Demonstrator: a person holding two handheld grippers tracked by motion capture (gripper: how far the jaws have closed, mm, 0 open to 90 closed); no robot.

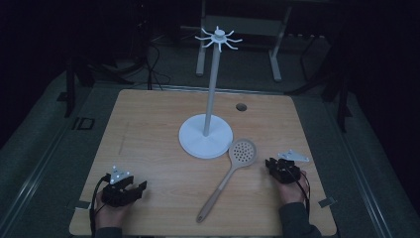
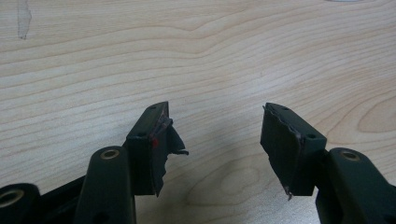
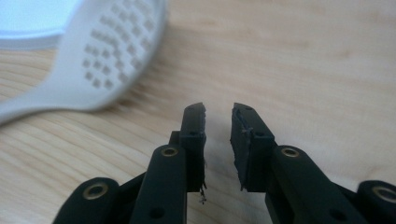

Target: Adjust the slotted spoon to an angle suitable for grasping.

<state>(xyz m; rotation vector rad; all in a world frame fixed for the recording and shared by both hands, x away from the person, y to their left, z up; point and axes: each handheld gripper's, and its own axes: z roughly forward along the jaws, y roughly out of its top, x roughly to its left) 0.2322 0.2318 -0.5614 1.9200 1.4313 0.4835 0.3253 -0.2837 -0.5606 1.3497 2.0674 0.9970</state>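
A white stand [image 1: 213,84] with a ring of hooks on top rises from a round base [image 1: 205,136] at the table's middle. A pale slotted spoon [image 1: 241,151] lies beside the base, its handle running toward the front edge. My right gripper [image 1: 277,166] rests just right of the spoon's head. Its jaws are open by a narrow gap with nothing between them [image 3: 218,109], and the spoon's perforated head [image 3: 109,56] lies ahead to their left. My left gripper [image 1: 138,191] sits at the front left, open wide over bare wood [image 2: 215,112].
The wooden table [image 1: 148,129] has a small dark hole [image 1: 241,106] near its back edge. Dark floor, cables and a metal frame [image 1: 237,29] lie beyond it. The white base edge [image 3: 32,18] shows in the right gripper view's top left corner.
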